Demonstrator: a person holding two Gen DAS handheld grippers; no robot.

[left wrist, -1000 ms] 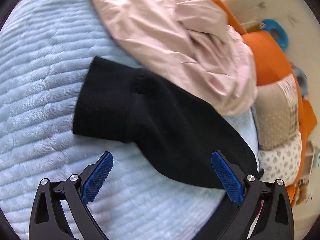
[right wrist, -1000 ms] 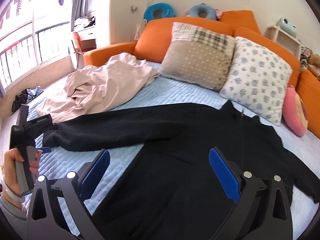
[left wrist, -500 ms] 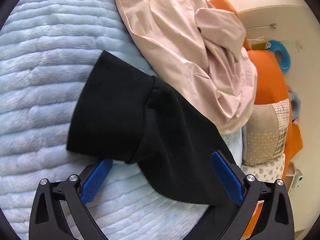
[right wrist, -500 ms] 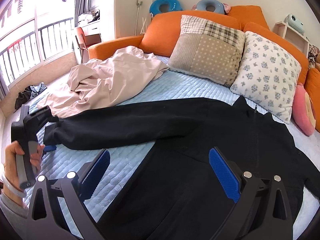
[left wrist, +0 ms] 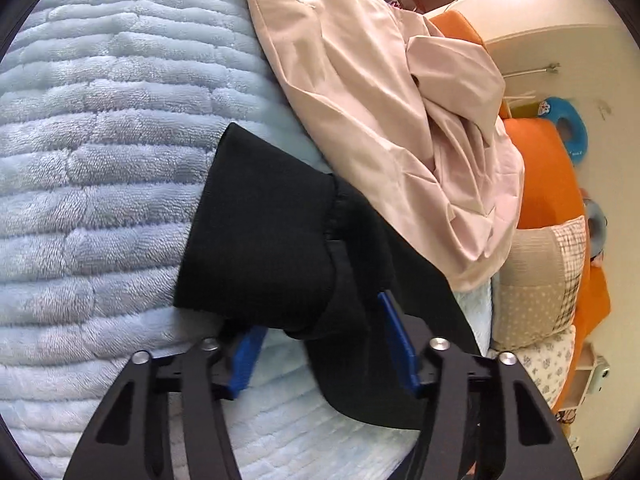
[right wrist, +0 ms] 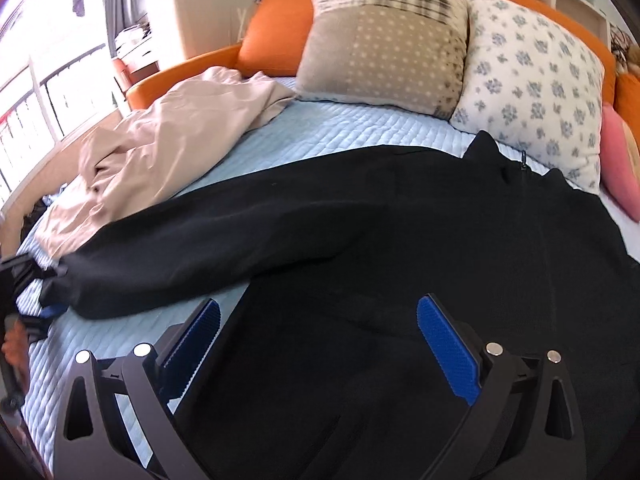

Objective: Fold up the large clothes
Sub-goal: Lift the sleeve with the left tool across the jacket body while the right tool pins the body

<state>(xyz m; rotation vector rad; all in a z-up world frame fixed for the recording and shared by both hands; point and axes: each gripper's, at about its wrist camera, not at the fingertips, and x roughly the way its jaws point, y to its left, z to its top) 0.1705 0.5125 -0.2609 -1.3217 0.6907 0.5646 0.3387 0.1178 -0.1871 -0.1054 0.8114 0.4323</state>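
A large black zip-neck sweater (right wrist: 460,264) lies spread on the light blue bed cover, collar toward the pillows, one sleeve (right wrist: 208,248) stretched out to the left. My left gripper (left wrist: 320,344) has its jaws around the sleeve's cuff (left wrist: 260,248), narrowed onto the fabric near the cuff seam. In the right wrist view the left gripper (right wrist: 36,288) shows at the sleeve's end. My right gripper (right wrist: 320,340) is open and empty, hovering just above the sweater's lower body.
A crumpled beige garment (right wrist: 168,148) lies on the bed's far left, touching the sleeve; it also shows in the left wrist view (left wrist: 380,92). Two pillows (right wrist: 528,80) lean on the orange headboard (right wrist: 276,16). The bed edge is at the left.
My left gripper moved forward onto the cuff and its jaws closed in from wide open. My right gripper moved forward and lower over the sweater body, staying open.
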